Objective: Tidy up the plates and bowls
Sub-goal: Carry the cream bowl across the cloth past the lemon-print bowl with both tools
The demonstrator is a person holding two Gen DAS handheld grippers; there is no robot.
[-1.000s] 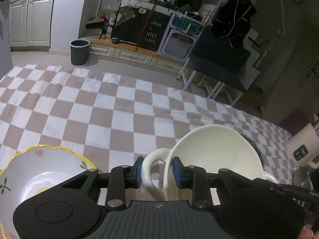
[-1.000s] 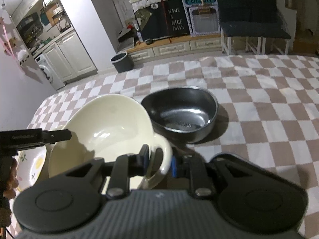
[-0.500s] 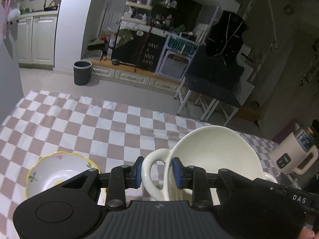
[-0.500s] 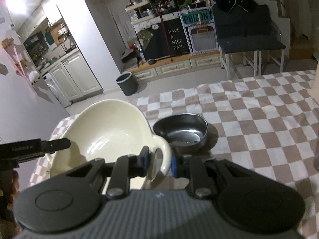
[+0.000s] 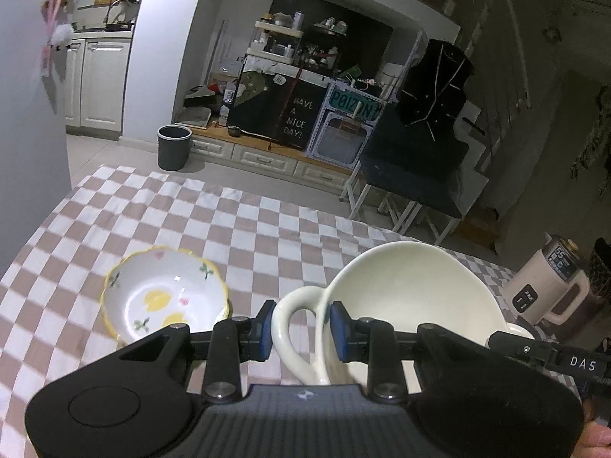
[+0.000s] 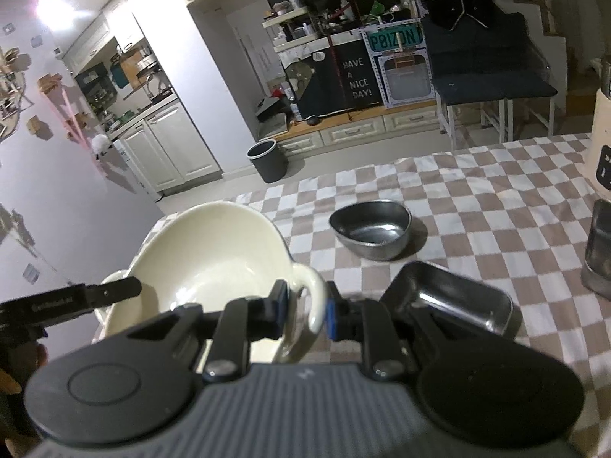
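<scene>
Cream bowl: a big two-handled bowl, held up off the checked cloth, one loop handle in each gripper
Left gripper: jaws drawn in close on the bowl's left handle, blue pads pressing either side of the loop
Right gripper: jaws narrow too, clamped across the bowl's right handle; the other gripper's black finger shows over the bowl's far rim
Flower bowl: small, yellow-rimmed, painted with lemons and hearts, sitting on the cloth just left of the cream bowl and below it
Steel bowl: round, empty, on the cloth beyond the cream bowl to its right
Steel tray: rectangular, on the cloth right of the cream bowl, nearer than the steel bowl and apart from it
Kettle: cream-coloured with a dark display panel, standing right of the cream bowl near the table's edge
Bin: dark, on the floor well beyond the cream bowl, by the low drawers
</scene>
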